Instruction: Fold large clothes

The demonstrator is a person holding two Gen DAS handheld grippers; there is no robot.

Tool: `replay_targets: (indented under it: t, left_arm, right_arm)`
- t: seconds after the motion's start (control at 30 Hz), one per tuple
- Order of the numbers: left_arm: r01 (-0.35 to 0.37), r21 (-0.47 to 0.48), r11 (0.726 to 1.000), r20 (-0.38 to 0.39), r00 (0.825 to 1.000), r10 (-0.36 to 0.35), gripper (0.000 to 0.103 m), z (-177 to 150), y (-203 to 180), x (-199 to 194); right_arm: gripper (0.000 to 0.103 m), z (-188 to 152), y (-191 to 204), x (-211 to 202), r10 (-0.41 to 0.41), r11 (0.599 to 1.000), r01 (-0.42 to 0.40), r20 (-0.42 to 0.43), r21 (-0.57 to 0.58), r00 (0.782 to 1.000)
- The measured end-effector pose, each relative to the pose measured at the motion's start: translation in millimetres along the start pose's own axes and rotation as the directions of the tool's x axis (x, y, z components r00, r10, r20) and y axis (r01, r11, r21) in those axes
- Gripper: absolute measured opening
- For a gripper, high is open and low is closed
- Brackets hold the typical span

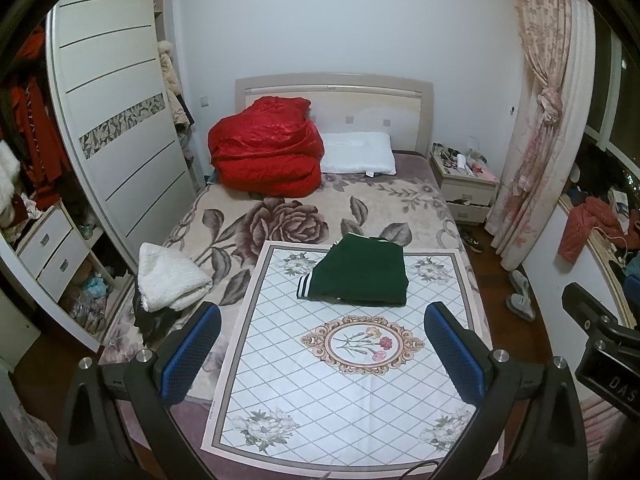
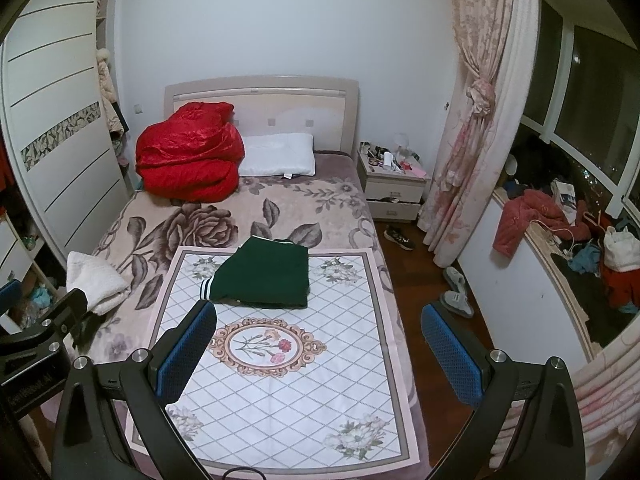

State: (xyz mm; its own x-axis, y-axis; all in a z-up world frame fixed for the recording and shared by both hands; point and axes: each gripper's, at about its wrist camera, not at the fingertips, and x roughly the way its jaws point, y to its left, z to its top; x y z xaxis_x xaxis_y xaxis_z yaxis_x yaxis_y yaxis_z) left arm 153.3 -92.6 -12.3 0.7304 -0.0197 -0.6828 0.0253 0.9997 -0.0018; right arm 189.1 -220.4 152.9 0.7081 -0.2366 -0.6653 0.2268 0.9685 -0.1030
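Note:
A dark green garment with white-striped cuffs lies folded on a white floral mat on the bed; it also shows in the right wrist view. My left gripper is open and empty, held above the near part of the mat, well short of the garment. My right gripper is open and empty, over the mat's right edge. A white fluffy garment lies folded on the bed's left side, also in the right wrist view.
A red quilt and white pillow lie at the headboard. A wardrobe stands left, a nightstand and pink curtain right. Shoes lie on the floor. Clothes are piled on the window ledge.

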Motion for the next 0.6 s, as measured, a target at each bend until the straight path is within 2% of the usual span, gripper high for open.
replay_targets:
  t: [0.6]
  left_arm:
    - [-0.009,0.01,1.0,0.011,1.0,0.008,0.103,-1.3,-5.7,-1.7]
  right_arm:
    - [0.103,6.0,4.8,5.7,0.013,1.0,-0.013,-0.006,-0.006,1.0]
